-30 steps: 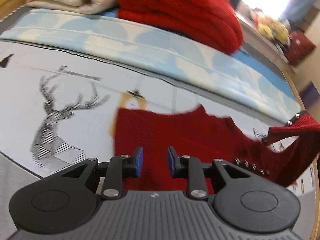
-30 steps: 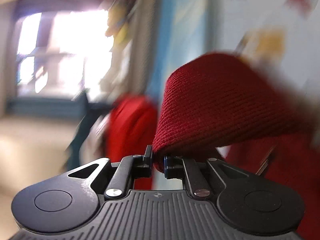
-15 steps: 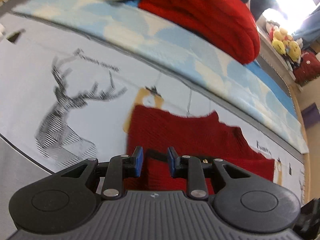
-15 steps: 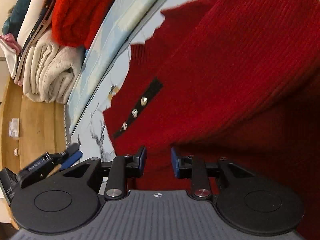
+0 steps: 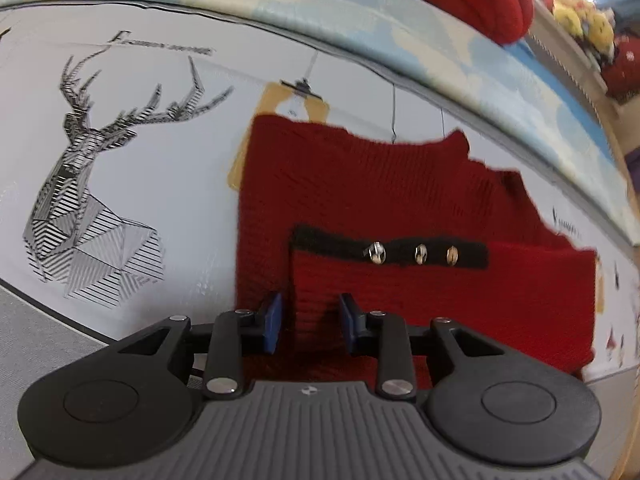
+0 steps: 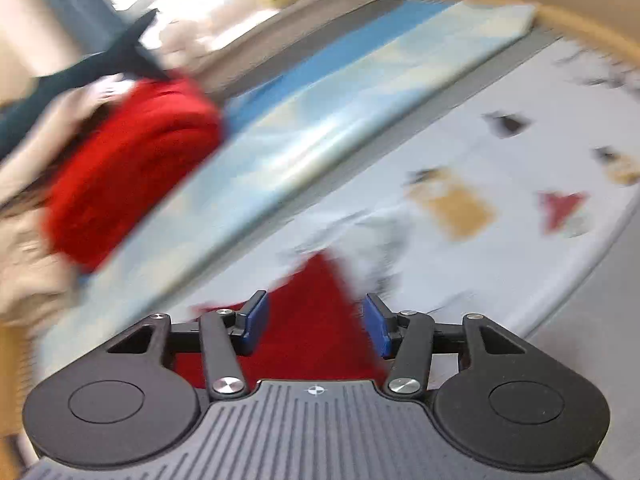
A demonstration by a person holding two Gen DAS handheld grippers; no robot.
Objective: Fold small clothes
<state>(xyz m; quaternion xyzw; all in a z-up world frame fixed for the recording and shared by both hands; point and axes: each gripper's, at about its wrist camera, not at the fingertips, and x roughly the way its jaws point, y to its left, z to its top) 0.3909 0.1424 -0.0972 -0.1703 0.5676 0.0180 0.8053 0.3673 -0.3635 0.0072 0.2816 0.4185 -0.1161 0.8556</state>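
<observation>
A small red knit garment point(image 5: 380, 188) lies flat on the white printed sheet point(image 5: 168, 168), with one part folded over it. A black band with three silver buttons point(image 5: 416, 254) edges the folded part. My left gripper point(image 5: 310, 322) is open and empty, its blue pads low over the garment's near left edge. My right gripper point(image 6: 316, 326) is open and empty, hovering over a corner of the red garment point(image 6: 316, 312). The right wrist view is motion-blurred.
A deer print point(image 5: 92, 184) marks the sheet left of the garment. A light blue patterned mat point(image 5: 360, 36) runs along the back. Folded red knitwear point(image 6: 128, 164) and beige cloth point(image 6: 28, 272) are stacked behind it. Soft toys point(image 5: 580, 20) sit far right.
My right gripper laid the held flap across the garment, opened, and has since swung away to the right. My left gripper moved closer and lower over the near edge.
</observation>
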